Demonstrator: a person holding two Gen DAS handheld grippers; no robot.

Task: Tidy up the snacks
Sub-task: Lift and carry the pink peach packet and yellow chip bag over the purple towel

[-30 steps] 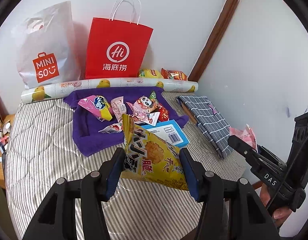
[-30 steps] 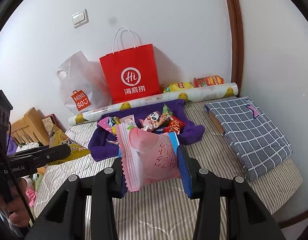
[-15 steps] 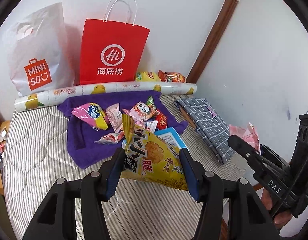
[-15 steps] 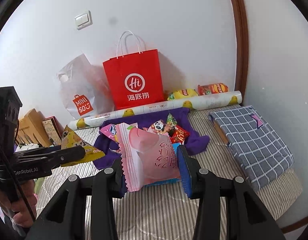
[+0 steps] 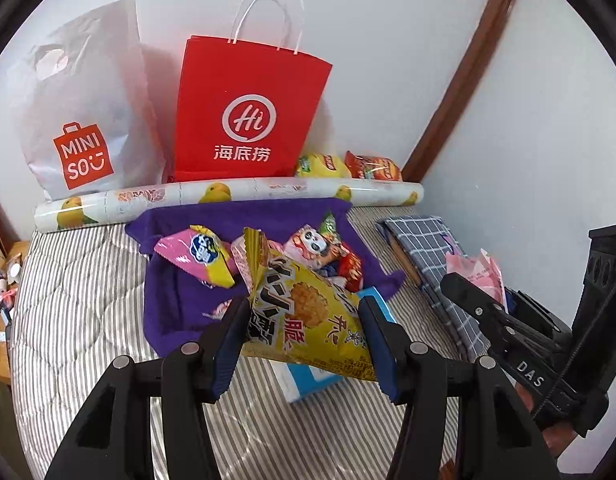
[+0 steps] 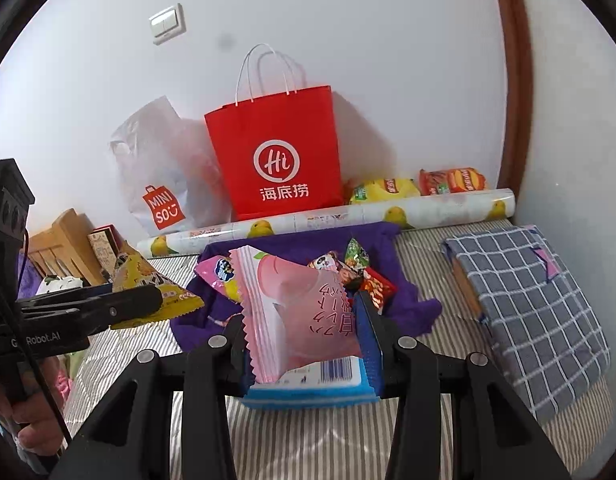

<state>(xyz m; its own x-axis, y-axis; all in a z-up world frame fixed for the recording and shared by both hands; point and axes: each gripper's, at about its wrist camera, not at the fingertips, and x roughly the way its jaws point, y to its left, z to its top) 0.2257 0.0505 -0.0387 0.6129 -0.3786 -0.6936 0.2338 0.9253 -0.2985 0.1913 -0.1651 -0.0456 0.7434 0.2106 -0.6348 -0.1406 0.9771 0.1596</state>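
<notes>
While both grippers have carried forward toward the red paper bag, likely next step: drop-off. Left gripper clenched on yellow chip packet, airborne above the striped mattress, long axis slanting up-left. Right gripper grasps upright pink peach packet.

Left gripper: your tool is black plastic, two angular arms tipped with ribbed blue pads.
Right gripper: same black frame, blue ribbed pads.
Screws: round silver pivots, four across each frame.
Markings: white "DAS" on your right tool; "GenRobot.AI", partly hidden, on your left.
Cable: thin black, on the left tool.
Left hand: bare skin.
</notes>
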